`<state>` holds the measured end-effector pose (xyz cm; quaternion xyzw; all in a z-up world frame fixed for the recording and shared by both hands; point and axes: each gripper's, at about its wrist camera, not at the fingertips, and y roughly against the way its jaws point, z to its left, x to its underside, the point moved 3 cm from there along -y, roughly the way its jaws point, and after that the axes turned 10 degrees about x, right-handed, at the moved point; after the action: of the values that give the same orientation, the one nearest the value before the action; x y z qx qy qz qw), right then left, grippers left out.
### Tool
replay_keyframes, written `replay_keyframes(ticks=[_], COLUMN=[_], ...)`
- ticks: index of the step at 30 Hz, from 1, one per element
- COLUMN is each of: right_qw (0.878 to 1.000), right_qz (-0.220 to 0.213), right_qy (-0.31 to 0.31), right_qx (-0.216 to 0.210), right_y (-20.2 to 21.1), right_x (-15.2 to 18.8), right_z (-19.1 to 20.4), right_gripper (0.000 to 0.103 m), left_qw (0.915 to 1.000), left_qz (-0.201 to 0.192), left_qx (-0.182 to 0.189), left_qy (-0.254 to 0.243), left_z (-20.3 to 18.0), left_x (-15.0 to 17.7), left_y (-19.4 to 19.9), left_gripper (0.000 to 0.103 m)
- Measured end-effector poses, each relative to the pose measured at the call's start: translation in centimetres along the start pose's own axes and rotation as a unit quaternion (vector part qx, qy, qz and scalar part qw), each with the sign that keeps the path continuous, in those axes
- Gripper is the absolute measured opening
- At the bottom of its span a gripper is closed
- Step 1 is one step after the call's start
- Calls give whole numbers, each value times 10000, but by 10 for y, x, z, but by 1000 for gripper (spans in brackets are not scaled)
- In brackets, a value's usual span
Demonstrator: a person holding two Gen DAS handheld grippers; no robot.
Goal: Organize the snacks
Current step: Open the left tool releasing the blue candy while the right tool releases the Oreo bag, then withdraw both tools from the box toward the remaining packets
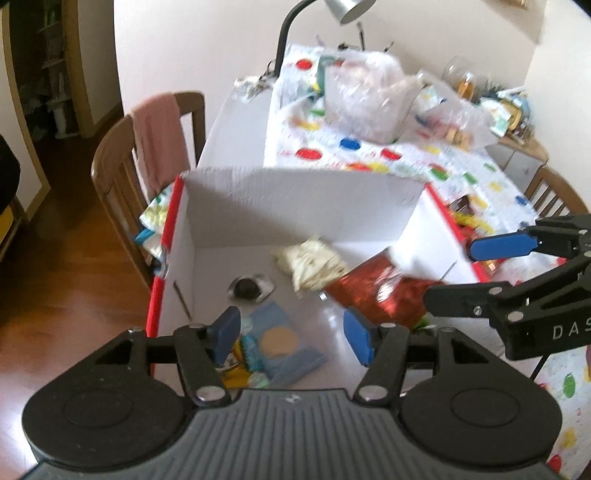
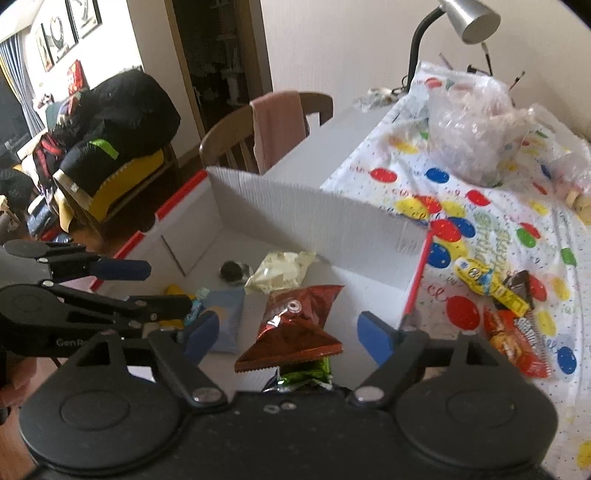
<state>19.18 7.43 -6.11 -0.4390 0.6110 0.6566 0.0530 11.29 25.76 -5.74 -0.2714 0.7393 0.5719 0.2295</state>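
Right wrist view: one white box [image 2: 314, 218], three loose snacks [image 2: 517, 332] beside it.

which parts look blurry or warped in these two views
Left wrist view: the white box rim and red bag are smeared by motion blur, and the wall bows from the fisheye. Right wrist view: sharper, though the lamp and doorway curve.

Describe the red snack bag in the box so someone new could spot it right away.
Find the white cardboard box with red edges on the table. Inside, near its right wall, lies the shiny red bag, beside a pale cream packet; it is the only red, foil-like one inside.
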Motion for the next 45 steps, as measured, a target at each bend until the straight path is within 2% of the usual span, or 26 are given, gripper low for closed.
replay_keyframes(ticks=[3,4,9,12,14,22,27,35,45], right_qw=[9999,9998,9991,9985,9979,9964,9962,9964,9972], right_qz=[-128,-176,-368,-466,-515,-653,-601,-518,-242], right_qy=[-50,-76,-197,-286,-375,-530,-621,-552,-482], right_qx=[3,5,6,41,59,75,53,392,514], right_y=[15,20,41,53,59,78,81,75,43], right_x=[1,3,10,16,21,45,58,78,87], right_z=[-8,-10,-30,-44,-57,-111,-152,-218,-283], right_gripper=[87,92,94,96,102,103,103,103,103], left_qw=[9999,9997,9989,9981,9976,9961,9964,9973,9998], left_qz=[-159,-209,-390,-496,-561,-688,-642,-479,-34], left_qx=[58,64,191,260,293,367,410,440,189], left_qy=[-32,-52,-171,-248,-291,-412,-358,-339,-90], left_z=[-11,-15,-40,-59,-72,-130,-163,-209,-247], left_x=[-3,-3,-5,-6,-6,-9,-10,-7,5], left_y=[8,10,16,18,17,3,-15,-52,-108], left_gripper=[69,70,71,76,79,85,85,85,85])
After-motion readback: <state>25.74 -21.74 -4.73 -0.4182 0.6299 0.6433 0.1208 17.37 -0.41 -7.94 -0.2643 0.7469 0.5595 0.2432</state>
